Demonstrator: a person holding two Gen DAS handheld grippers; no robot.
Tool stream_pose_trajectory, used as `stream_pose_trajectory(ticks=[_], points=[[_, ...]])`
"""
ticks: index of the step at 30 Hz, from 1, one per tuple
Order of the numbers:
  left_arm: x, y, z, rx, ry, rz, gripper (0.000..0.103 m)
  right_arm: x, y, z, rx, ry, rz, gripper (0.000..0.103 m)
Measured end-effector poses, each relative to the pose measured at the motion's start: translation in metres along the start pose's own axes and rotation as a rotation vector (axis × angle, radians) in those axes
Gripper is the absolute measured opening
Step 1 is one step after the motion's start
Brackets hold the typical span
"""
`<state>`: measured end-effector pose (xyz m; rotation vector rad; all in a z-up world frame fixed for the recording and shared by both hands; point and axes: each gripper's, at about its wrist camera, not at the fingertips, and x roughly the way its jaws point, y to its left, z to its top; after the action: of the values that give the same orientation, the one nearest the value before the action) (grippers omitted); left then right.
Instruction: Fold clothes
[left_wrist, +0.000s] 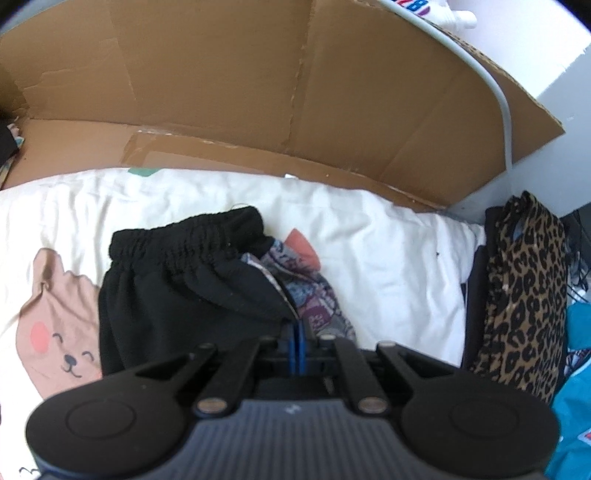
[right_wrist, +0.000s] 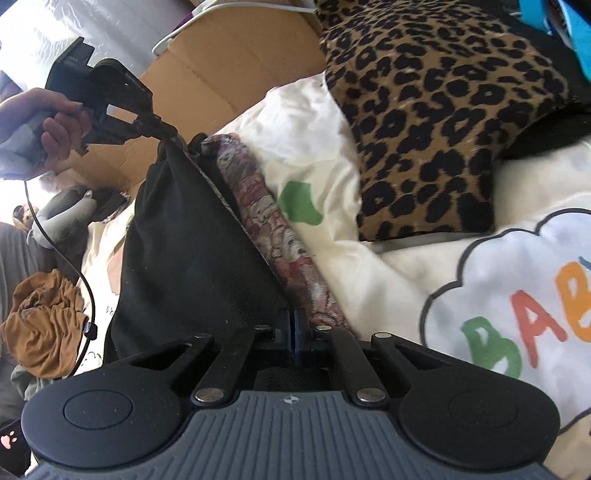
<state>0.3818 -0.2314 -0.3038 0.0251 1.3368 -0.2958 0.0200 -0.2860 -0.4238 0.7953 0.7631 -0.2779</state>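
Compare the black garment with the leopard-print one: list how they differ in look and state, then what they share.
1. The black garment is plain; the leopard-print garment is tan with black spots.
2. The black garment is pinched by both hand-held grippers, left and right; the leopard-print garment is untouched.
3. The black garment lies mid-bed; the leopard-print garment sits at the edge.
Both rest on the white bedding.

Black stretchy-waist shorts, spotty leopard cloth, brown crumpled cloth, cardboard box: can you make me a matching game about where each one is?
Things:
1. black elastic-waist shorts
2. leopard-print cloth
3. brown crumpled cloth
4. brown cardboard box

Places:
A. standing behind the white printed bedsheet
B. pinched by the left gripper and right gripper
C. bunched by the cable in the right wrist view
D. piled at the bed's right edge

Pairs: 1-B, 2-D, 3-C, 4-A
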Motion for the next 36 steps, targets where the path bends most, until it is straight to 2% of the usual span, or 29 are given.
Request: stream_pose_trajectory(ticks=[5, 17, 19, 20, 22, 24, 26, 28, 30, 36], points=[[0.015, -0.002, 0.005, -0.049, -0.001, -0.033, 0.002, -0.002, -0.003, 0.001, 0.003, -0.011, -0.020, 0.000], [0.056, -0.012, -0.002, -0.054, -0.013, -0.053, 0.003, 0.000, -0.006, -0.002, 0.006, 0.003, -0.076, 0.000], [0.062, -0.010, -0.001, -0.078, 0.009, -0.060, 0.012, 0.000, -0.008, -0.003, 0.007, 0.007, -0.086, 0.000], [0.062, -0.008, 0.000, -0.095, 0.018, -0.080, 0.019, 0.001, -0.008, -0.003, 0.005, 0.009, -0.091, 0.000], [0.054, -0.007, 0.006, -0.084, 0.010, -0.092, 0.021, -0.002, -0.009, -0.005, -0.001, 0.006, -0.094, 0.001], [0.045, -0.006, 0.012, -0.063, 0.001, -0.098, 0.036, -0.006, -0.008, -0.006, 0.003, -0.002, -0.096, 0.004], [0.034, -0.004, 0.018, -0.043, -0.013, -0.090, 0.046, -0.009, -0.008, -0.007, 0.013, -0.005, -0.099, 0.004], [0.026, -0.001, 0.023, -0.035, -0.032, -0.067, 0.047, -0.011, -0.007, -0.008, 0.017, -0.008, -0.101, 0.004], [0.026, 0.005, 0.026, -0.050, -0.016, -0.048, 0.047, -0.012, -0.006, -0.008, 0.016, -0.008, -0.102, 0.004], [0.039, 0.019, 0.024, -0.113, -0.016, 0.006, 0.050, -0.011, -0.010, -0.012, 0.032, 0.005, -0.106, 0.004]])
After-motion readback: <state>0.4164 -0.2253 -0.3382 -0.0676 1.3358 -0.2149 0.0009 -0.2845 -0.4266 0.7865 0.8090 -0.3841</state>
